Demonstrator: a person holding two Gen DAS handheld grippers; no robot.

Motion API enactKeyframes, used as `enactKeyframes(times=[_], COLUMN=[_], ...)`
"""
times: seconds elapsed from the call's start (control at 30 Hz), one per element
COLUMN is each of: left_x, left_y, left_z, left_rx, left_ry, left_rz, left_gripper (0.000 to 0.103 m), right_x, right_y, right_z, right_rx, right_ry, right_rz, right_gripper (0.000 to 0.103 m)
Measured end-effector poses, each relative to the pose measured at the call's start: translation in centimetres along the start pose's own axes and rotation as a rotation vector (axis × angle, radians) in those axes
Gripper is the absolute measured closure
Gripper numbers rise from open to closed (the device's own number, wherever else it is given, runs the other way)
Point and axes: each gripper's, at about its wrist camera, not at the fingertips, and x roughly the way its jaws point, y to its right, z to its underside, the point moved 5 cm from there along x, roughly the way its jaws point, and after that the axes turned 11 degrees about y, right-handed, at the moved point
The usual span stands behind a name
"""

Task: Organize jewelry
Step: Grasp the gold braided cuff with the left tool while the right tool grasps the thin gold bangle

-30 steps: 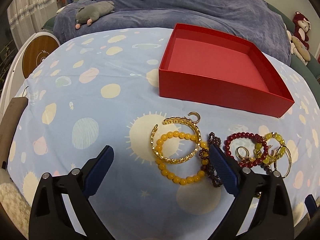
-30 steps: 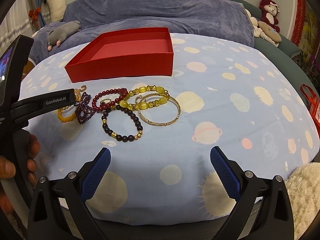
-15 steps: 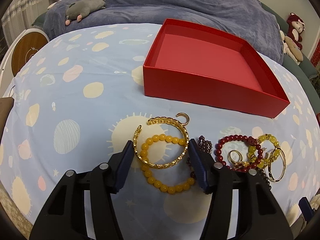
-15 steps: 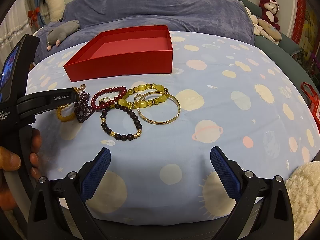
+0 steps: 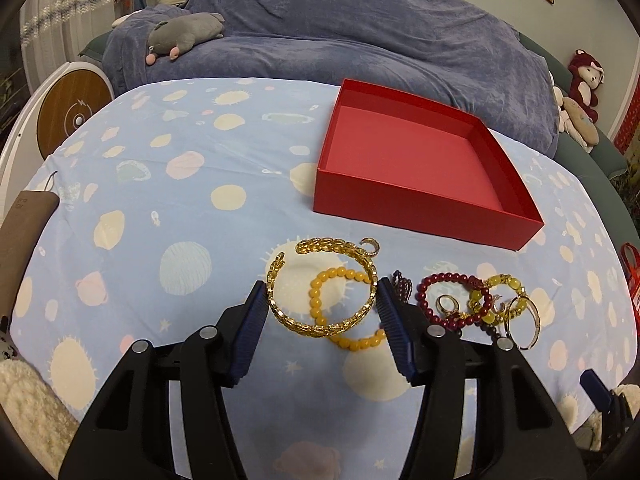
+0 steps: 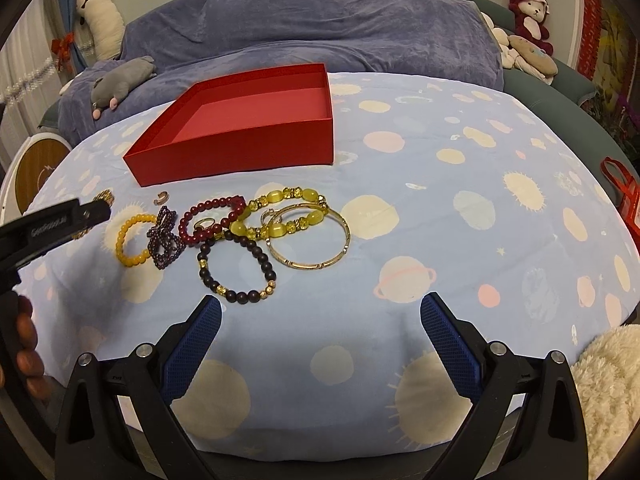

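**Left gripper closes in on the gold cuff**

Since a second ago the left gripper has narrowed from a wide spread and advanced; its blue pads now bracket the gold chain bangle, touching or nearly touching its sides, though a firm clamp cannot be told. The bangle overlaps the orange bead bracelet. The red box sits at 1 o'clock, apart. The right gripper hangs spread wide, holding nothing, the other bracelets at its 11 o'clock.
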Motion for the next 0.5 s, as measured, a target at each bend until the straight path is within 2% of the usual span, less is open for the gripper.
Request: enactKeyframes(times=[0.17,0.37,0.5], left_x=[-1.3,-1.8,-1.6], left_y=[-0.6,-0.7,-0.7], left_z=[1.7,2.7,2.9], left_rx=[0.023,0.033,0.033], left_ry=[-0.015,-0.021,-0.019], left_rz=[-0.013,-0.014,-0.018], left_gripper=[0.050,0.050,0.050], right_x=[0.7,3.2,5.0], right_y=[0.2,0.2,-0.3], right_z=[-1.3,-2.5,-2.9], right_rx=[0.002,0.025,0.008], right_ry=[-0.004,-0.054,-0.078], right_rz=[-0.003,-0.021,-0.029], right_gripper=[0.007,0.007,0.016])
